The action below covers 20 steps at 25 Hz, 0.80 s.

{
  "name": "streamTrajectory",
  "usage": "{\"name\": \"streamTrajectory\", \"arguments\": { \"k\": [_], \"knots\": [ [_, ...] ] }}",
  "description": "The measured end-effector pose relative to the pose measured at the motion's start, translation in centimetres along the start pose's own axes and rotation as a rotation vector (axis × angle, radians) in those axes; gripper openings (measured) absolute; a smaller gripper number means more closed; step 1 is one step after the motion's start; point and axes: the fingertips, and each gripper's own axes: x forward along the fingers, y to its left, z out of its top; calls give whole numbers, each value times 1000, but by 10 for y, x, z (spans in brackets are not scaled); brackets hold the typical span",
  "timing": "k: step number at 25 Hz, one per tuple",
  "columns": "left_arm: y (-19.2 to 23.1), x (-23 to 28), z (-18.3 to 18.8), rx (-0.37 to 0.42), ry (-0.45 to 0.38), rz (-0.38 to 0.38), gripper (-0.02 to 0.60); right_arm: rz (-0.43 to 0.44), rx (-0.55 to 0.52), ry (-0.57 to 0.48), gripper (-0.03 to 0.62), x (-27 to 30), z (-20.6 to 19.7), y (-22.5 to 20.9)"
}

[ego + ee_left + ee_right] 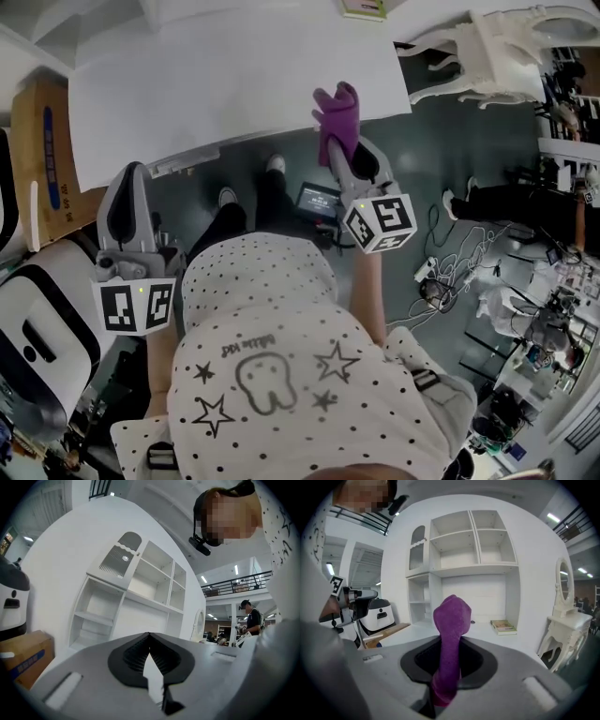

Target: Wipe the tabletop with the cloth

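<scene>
— What have the right tongs (449,643) got?

— They are clamped on the purple cloth (452,620). It is bunched into one roll that runs along the jaws, with its rounded end sticking out past the tips. It is lifted rather than spread flat.

— And the left tongs (149,639)?

— Pressed together at the tips, with nothing between them. They are held lower and nearer the person's body, off to the left of the right tongs.

— Which way is the surface from the cloth?

— The white table (216,84) lies straight ahead of both tongs. In the head view the cloth end overlaps its near edge, so the right tongs are clearly the nearer pair. I can't tell whether the cloth touches the top yet. My guess is that it doesn't, and that the roll has to tip forward and down so its side lies on the table.

— How many of each thing?

— One cloth, two tongs and one table. One book (503,626) lies at the table's far side — well apart from the cloth. One cardboard box (42,141) stands beside the table's left end.
</scene>
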Motion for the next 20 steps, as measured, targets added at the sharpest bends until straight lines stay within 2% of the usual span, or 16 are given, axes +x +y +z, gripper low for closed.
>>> {"name": "streamTrajectory", "arguments": {
  "k": [4, 7, 11, 16, 20],
  "knots": [
    [-2, -14, -8, -20, 3, -11, -5, 31, -31, -48, 74, -19, 6, 34],
    [-5, -24, -15, -34, 15, -25, -6, 43, -51, -30, 74, -26, 1, 48],
    [-11, -31, -22, -45, 33, -37, -6, 37, -48, -13, 74, -34, -3, 53],
    [-16, -30, -30, -69, 59, -19, -6, 42, -102, 16, 74, -33, -1, 54],
    [-25, -24, -31, -74, 61, -2, -5, 60, -106, 7, 72, -29, 6, 53]
  ]
}}
